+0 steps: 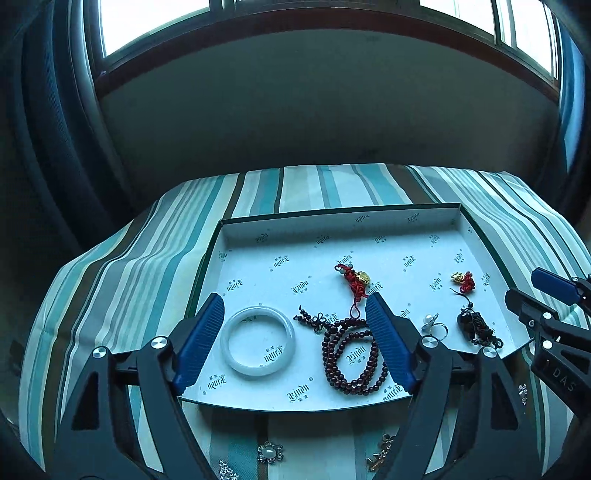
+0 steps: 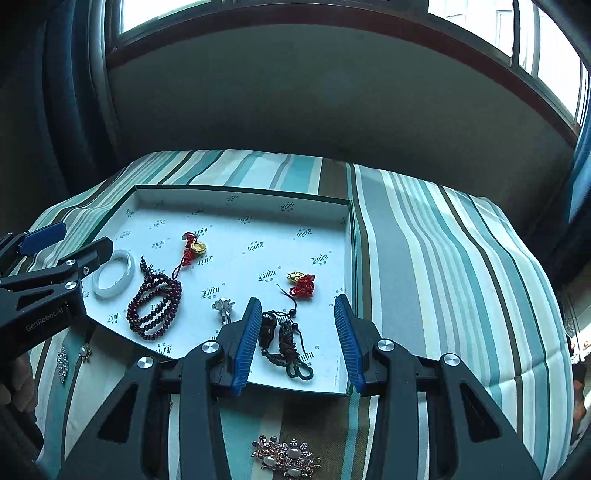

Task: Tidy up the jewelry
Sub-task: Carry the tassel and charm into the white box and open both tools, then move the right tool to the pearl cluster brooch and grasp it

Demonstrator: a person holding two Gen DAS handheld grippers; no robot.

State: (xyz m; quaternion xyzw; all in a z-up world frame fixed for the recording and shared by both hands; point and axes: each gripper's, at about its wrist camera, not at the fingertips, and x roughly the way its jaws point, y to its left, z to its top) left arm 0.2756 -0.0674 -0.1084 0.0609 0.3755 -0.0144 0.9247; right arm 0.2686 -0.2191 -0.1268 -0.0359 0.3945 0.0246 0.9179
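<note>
Both grippers hang tilted down over the shallow box on the striped cloth: the left gripper has its fingers spread wide and empty above the white bangle and the dark bead strand, and the right gripper has its fingers partly apart, empty, over the dark knotted cord. Only the right view shows the pearl brooch lying outside the box, on the cloth at its near edge.

Daylight pours through the windows up top, blown out white. The wall beneath sits dim, the striped cloth evenly lit with a bluish cast. Fisheye bends the edges; corners fall black.
</note>
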